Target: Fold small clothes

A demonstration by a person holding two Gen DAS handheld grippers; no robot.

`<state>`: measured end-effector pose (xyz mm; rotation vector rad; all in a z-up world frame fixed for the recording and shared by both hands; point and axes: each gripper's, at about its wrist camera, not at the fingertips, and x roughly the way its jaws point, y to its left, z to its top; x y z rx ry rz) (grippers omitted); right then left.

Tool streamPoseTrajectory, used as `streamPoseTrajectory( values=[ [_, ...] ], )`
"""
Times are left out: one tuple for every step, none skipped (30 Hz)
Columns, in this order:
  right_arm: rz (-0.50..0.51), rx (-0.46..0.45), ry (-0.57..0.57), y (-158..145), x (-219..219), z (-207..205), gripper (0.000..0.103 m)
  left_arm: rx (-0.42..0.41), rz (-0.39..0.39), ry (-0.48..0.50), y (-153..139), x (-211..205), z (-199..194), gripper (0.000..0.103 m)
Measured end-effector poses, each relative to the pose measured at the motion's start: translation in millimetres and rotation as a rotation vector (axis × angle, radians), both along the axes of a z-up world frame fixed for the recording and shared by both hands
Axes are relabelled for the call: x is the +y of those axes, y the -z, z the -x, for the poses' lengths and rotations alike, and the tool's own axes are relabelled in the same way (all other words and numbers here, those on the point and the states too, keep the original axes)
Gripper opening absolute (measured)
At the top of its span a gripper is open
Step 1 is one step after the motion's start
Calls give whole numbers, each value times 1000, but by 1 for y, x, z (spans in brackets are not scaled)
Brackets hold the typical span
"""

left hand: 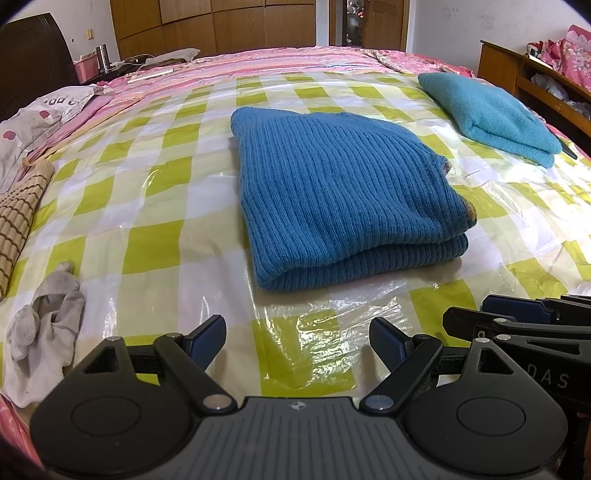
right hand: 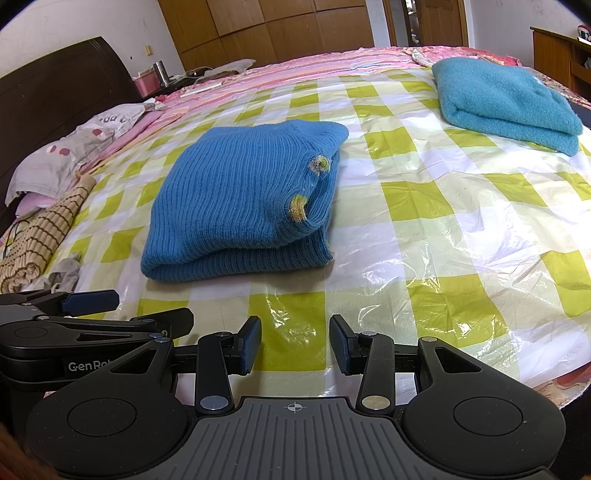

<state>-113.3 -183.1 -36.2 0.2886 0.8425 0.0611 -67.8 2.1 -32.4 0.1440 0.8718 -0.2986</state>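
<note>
Two tools, left [left hand: 297, 341] and right [right hand: 295, 345], gaping, empty; folded blue sweater [left hand: 340, 192] lies flat, fold edge nearest.

You are in a bedroom at home. A big bed [left hand: 155, 192] fills the room, with a dark headboard [right hand: 55, 88] and a pillow [right hand: 74, 155] at its left edge. Wood closets [left hand: 207, 26] and a door [left hand: 384, 22] stand behind it.

Right gripper [left hand: 517, 314] cut off at the left wrist view's 3 o'clock edge, left gripper [right hand: 88, 299] cut at the right wrist view's 9 o'clock edge, grey socks [right hand: 62, 275] half hidden behind it, pillow print [left hand: 55, 101] unreadable.
</note>
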Motion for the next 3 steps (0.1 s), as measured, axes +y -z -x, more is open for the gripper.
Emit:
streamPoseTrajectory(
  values=[
    [0, 0, 0, 0, 0, 0, 41, 0, 0, 0, 0, 0, 0, 89],
    [0, 1, 0, 0, 0, 0, 41, 1, 0, 0, 0, 0, 0, 89],
    [0, 1, 0, 0, 0, 0, 41, 2, -1, 0, 0, -1, 0, 89]
  ],
)
